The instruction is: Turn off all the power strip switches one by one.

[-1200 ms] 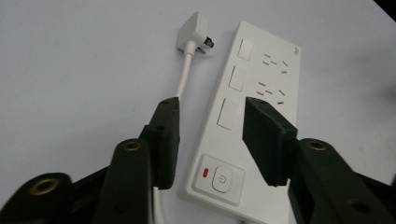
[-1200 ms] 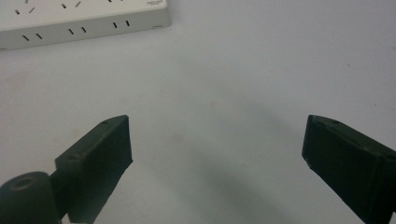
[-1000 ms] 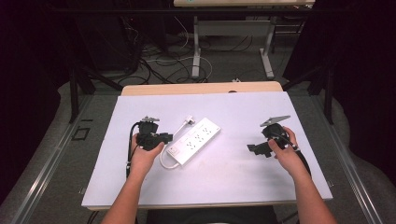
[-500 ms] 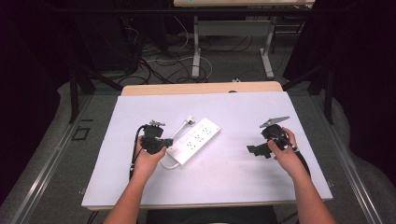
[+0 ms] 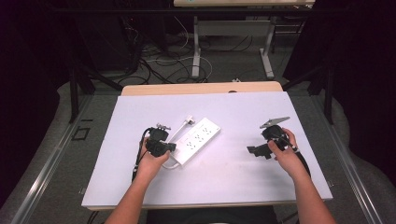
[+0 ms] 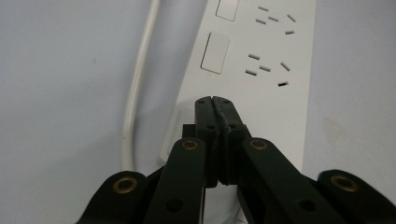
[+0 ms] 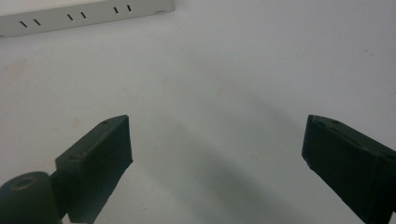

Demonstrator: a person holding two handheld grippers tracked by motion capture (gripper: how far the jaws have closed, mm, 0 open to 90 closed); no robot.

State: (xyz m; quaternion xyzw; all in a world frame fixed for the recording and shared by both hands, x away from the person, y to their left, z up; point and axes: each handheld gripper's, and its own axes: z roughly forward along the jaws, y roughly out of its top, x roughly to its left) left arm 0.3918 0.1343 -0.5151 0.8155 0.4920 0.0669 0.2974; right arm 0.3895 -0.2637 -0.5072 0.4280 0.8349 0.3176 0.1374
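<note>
White table, left hand-held gripper over power strip

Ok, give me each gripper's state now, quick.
Left gripper: shut, jaws pressed together over the power strip, holding nothing.
Right gripper: open, jaws wide apart above the table.

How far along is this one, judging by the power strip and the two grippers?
Nothing looks finished: the power strip lies flat, sockets empty, its plug loose on the table. In hand: the shut left gripper poised over its switch end. The right gripper waits open, aside.
</note>
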